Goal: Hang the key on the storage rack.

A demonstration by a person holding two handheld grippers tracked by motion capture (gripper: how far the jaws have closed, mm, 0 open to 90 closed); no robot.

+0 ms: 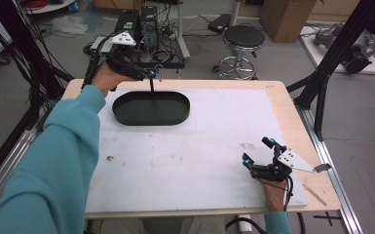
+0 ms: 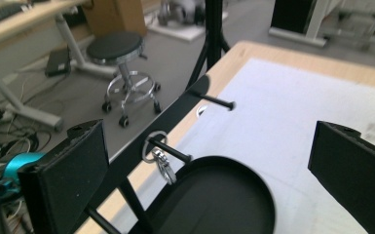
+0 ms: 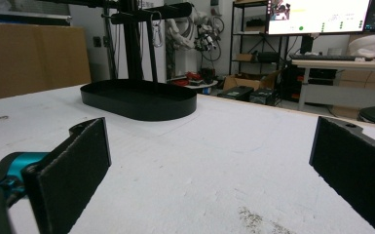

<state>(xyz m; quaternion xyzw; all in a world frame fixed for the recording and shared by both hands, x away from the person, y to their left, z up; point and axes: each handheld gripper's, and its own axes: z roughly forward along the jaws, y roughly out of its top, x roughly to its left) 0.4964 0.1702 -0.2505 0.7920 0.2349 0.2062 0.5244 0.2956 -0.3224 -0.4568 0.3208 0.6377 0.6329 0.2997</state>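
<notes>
Your left gripper (image 1: 152, 73) sits upper left in the high view, raised over the far end of the black oval tray (image 1: 151, 108). Jaws apart, nothing between them. In the left gripper view it's lined up on the black stand's crossbar (image 2: 175, 114), where a silver carabiner (image 2: 161, 163) hangs from a peg (image 2: 173, 150) directly above the tray. My guess: the clip is your target, and it hangs there so it drops into the tray.

Your right gripper (image 1: 259, 155) is parked lower right in the high view, low over the bench (image 1: 282, 105). Jaws wide apart, empty. It looks to be on standby.

The bench has a wood edge under a white mat (image 1: 214, 146) carrying a few scuffs and specks. Beyond it, lab floor: a round stool (image 1: 242, 41), cardboard boxes and cables. A monitor (image 3: 319, 14) shows upper right in the right gripper view.
</notes>
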